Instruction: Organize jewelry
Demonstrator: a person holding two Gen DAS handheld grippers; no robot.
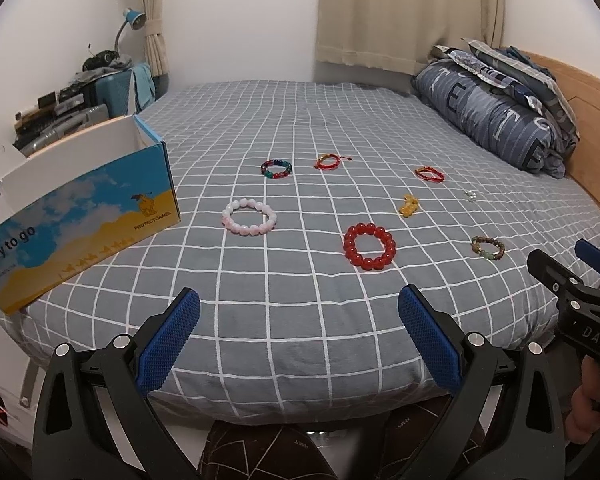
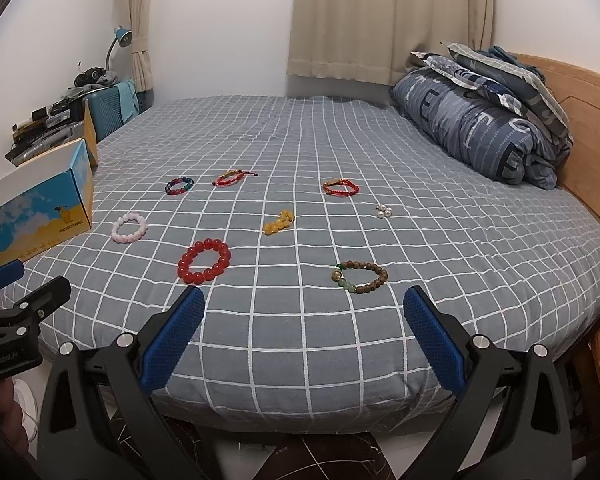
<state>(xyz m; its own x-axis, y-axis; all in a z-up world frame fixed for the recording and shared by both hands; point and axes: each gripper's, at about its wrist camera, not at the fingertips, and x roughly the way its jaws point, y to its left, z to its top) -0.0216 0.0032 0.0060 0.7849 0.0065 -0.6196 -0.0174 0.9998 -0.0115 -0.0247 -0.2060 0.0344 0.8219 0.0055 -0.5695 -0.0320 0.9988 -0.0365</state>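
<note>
Several bracelets lie apart on the grey checked bed [image 1: 300,320]: a pink bead one [image 1: 249,216] [image 2: 129,227], a big red bead one [image 1: 369,246] [image 2: 204,261], a multicolour one [image 1: 276,169] [image 2: 179,185], two red cord ones [image 1: 327,161] [image 1: 429,173], a yellow bead cluster [image 1: 408,205] [image 2: 278,222], a brown bead one [image 1: 488,248] [image 2: 360,277] and small pearls [image 2: 384,211]. My left gripper [image 1: 299,300] is open and empty at the bed's near edge. My right gripper [image 2: 304,300] is open and empty, just short of the brown bracelet.
An open blue and yellow cardboard box [image 1: 80,216] [image 2: 36,220] stands at the bed's left edge. A rolled blue quilt [image 1: 500,120] lies against the wooden headboard [image 1: 596,120] at the right. A cluttered shelf and lamp [image 1: 134,18] are at the far left.
</note>
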